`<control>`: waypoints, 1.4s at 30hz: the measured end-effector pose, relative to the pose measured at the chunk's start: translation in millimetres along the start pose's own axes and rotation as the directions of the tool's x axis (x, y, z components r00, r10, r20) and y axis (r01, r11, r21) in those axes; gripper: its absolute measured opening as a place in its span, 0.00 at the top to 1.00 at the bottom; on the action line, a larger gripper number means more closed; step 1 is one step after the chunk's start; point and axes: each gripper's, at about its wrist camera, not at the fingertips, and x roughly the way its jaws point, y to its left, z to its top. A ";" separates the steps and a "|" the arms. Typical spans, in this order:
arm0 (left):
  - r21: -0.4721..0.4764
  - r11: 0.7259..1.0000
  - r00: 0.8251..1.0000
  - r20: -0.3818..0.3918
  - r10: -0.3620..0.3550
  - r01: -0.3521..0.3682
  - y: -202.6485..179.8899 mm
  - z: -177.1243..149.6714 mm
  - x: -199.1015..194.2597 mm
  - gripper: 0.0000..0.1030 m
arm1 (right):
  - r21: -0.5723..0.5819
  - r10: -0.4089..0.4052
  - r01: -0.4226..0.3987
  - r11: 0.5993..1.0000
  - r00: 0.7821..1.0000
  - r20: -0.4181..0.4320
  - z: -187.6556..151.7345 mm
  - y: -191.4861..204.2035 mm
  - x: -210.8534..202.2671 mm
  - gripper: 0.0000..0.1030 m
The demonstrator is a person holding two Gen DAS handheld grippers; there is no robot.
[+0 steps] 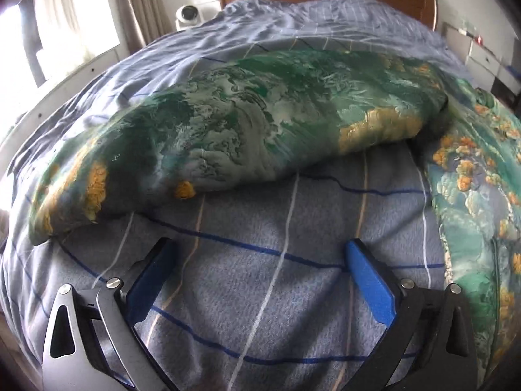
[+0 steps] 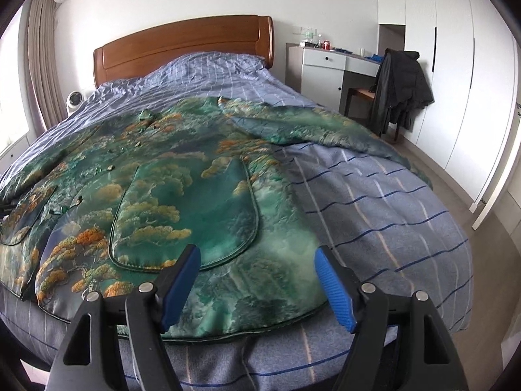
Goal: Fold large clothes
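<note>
Bed (image 2: 390,195): lying under a blue-grey checked cover, wooden headboard (image 2: 182,42) standing behind.
Jacket (image 2: 182,195): green-and-orange patterned garment lying spread face-up on the cover, one sleeve (image 1: 244,123) stretching sideways.
Left gripper (image 1: 260,254): hovering over bare cover near the sleeve, jaws standing wide, nothing between.
Right gripper (image 2: 257,257): hanging over the jacket hem, jaws parted, gripping nothing.

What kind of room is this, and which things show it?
Most likely a home bedroom: a bed with a wooden headboard, a white wardrobe along the wall, and a small desk beside the bed.
</note>
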 end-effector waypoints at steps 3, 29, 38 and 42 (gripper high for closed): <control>-0.005 1.000 0.999 0.032 0.001 -0.001 0.0 -3.5 -2.2 0.00 | 0.009 0.003 -0.003 1.000 1.000 0.004 -0.8 -1.6 0.5 0.28; -0.044 0.998 0.999 0.022 -0.045 0.046 10.7 -9.7 0.1 0.00 | 0.056 -0.005 0.005 0.998 1.000 0.007 -3.9 -8.5 6.9 0.28; -0.044 0.998 0.999 0.022 -0.045 0.046 10.6 -9.9 0.0 0.00 | 0.053 -0.016 0.016 0.998 1.000 -0.003 -3.9 -8.0 10.3 0.28; -0.044 0.998 0.999 0.022 -0.045 0.046 11.0 -9.7 0.0 0.00 | 0.053 -0.018 0.018 0.998 1.000 -0.006 -4.4 -8.1 11.1 0.28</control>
